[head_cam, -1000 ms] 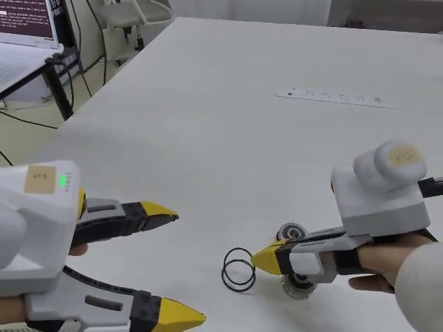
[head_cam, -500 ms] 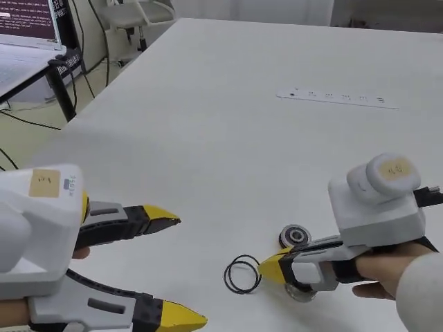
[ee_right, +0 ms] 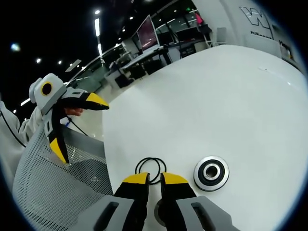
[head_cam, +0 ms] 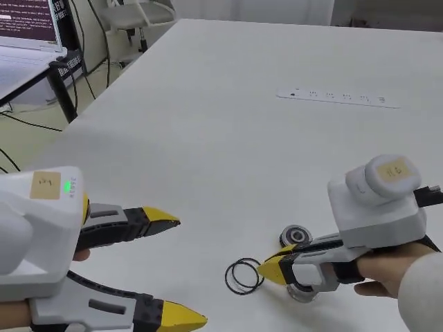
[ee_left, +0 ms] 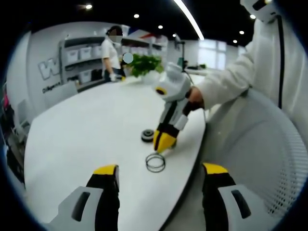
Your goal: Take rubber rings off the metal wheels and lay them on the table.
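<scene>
In the head view I am seeing the left gripper (head_cam: 178, 271) hovering at the near left, jaws spread wide with nothing between them. The right gripper (head_cam: 271, 268) is hanging low at the near right, its tips just beside the rubber rings (head_cam: 242, 275), which are lying overlapped on the white worktop (head_cam: 208, 138). One metal wheel (head_cam: 295, 236) is sitting just beyond that gripper, and a second wheel (head_cam: 302, 293) is peeking out beneath it. The left gripper view is facing the rubber rings (ee_left: 155, 162) between its open jaws. The right gripper view is showing only a thin slit between its jaws, nothing pinched at the tips, with the metal wheel (ee_right: 211, 173) lying to the right.
</scene>
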Demonstrator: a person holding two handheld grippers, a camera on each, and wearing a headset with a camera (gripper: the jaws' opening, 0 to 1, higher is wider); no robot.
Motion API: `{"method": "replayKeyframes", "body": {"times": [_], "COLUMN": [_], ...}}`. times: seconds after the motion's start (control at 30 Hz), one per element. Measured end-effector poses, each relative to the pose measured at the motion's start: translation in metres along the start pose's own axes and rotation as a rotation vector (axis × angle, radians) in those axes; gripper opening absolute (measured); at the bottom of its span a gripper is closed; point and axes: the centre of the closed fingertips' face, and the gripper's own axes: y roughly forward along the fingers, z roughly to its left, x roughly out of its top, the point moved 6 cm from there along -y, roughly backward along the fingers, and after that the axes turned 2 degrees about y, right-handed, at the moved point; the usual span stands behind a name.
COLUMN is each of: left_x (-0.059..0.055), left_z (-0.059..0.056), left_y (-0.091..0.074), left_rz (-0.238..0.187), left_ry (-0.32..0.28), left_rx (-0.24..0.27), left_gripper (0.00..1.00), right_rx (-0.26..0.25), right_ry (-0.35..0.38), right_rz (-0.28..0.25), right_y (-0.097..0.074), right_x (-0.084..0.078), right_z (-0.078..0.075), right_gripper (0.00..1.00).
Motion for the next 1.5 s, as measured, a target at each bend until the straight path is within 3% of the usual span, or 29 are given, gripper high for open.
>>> {"method": "replayKeyframes", "body": {"times": [0.33,0.57,0.7,0.83,1.07,1.37,1.5], "left_x": [0.0,0.003,0.009,0.026,0.053,0.088,0.112], "left_z": [0.001,0.0,-0.001,0.0,0.013,0.03,0.038], "left_y": [0.0,0.0,0.0,0.0,0.005,0.018,0.033], "left_rz": [0.0,0.008,0.008,-0.011,-0.015,-0.041,-0.068], "left_ry": [-0.001,0.027,0.05,0.09,0.182,0.266,0.324], "left_rx": [0.006,-0.001,-0.013,-0.027,-0.033,-0.05,-0.07], "left_gripper": [0.7,0.71,0.72,0.73,0.73,0.72,0.72], "right_rx": [-0.015,-0.023,-0.038,-0.068,-0.117,-0.166,-0.167], "right_ry": [-0.036,-0.062,-0.065,-0.052,-0.023,0.018,0.037], "right_rz": [0.0,-0.075,-0.161,-0.215,-0.275,-0.3,-0.279], "right_y": [-0.002,-0.014,-0.026,-0.038,-0.057,-0.072,-0.07], "right_x": [0.002,0.015,0.027,0.033,0.034,0.027,0.019], "right_z": [-0.001,-0.004,-0.009,-0.017,-0.031,-0.049,-0.055], "right_gripper": [0.1,0.14,0.18,0.21,0.21,0.21,0.22]}}
